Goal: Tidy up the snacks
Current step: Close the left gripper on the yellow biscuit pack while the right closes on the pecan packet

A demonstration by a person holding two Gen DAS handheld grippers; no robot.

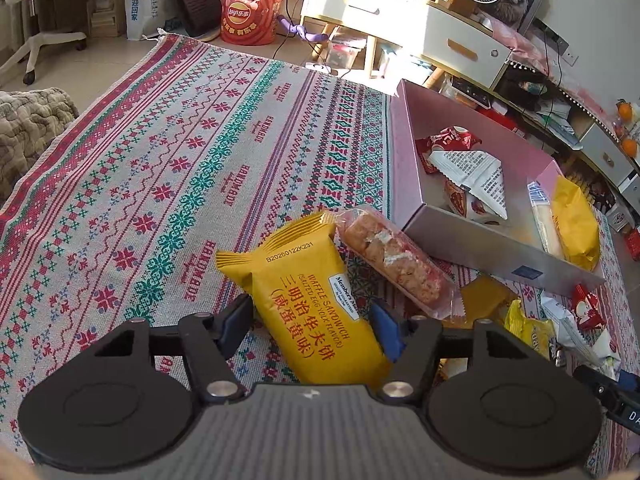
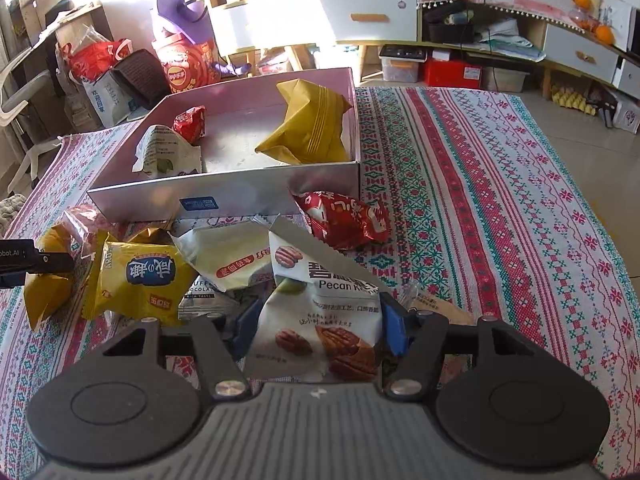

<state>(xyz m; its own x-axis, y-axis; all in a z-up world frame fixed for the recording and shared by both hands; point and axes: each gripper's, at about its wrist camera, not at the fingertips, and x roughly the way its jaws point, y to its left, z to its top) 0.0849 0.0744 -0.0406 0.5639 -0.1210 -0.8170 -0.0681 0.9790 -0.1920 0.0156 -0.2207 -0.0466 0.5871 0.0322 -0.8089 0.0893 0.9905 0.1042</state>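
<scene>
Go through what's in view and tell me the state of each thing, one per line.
Left gripper: closed on the waffle sandwich pack.
Right gripper: closed on the pecan pack.
Box: open, partly filled with snacks.
Red snack pack: sealed, outside the box.

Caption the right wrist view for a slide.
Right claw closes around a pecan packet among loose snacks before a box on a patterned cloth.
</scene>
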